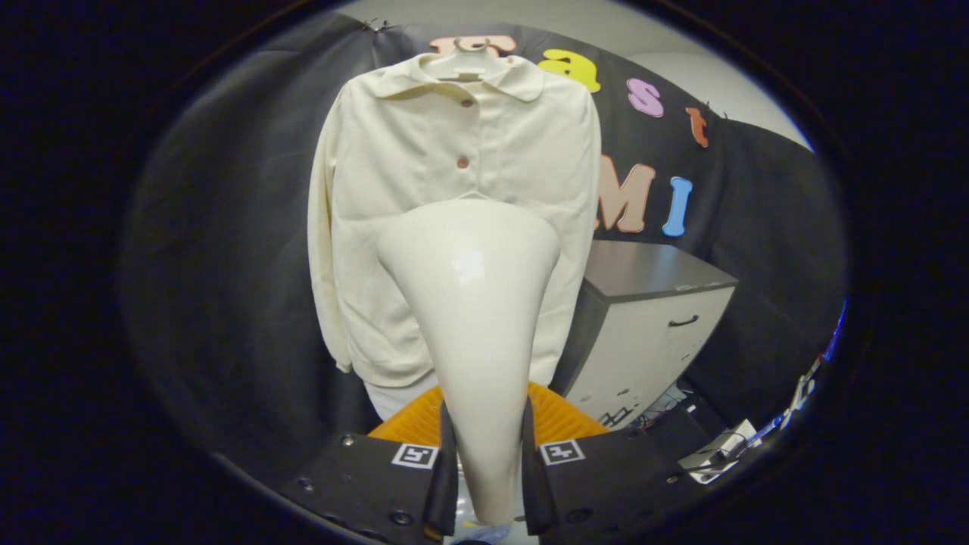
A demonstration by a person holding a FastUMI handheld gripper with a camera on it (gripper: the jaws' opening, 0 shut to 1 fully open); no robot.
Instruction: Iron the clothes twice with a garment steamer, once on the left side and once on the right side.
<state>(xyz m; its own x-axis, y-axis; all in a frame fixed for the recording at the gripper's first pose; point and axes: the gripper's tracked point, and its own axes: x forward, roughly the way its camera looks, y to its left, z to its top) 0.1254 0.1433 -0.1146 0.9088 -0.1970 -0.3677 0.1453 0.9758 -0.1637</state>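
Black cloth backs a cream knit shirt (454,219) — gripper (488,469) fingers pinch the glossy, flared steamer (473,303).

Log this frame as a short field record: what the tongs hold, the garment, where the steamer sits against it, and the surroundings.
tongs: tongs shut on the steamer's narrow handle end, one finger on each side
held item: steamer, cream, head widening away from the fingers
garment: cream jacket on a hanger, buttoned, facing the camera
steamer position: head over the jacket's lower middle; contact cannot be told
beside jacket: grey-topped cabinet
below jacket: orange ribbed thing, partly hidden
backdrop: black cloth
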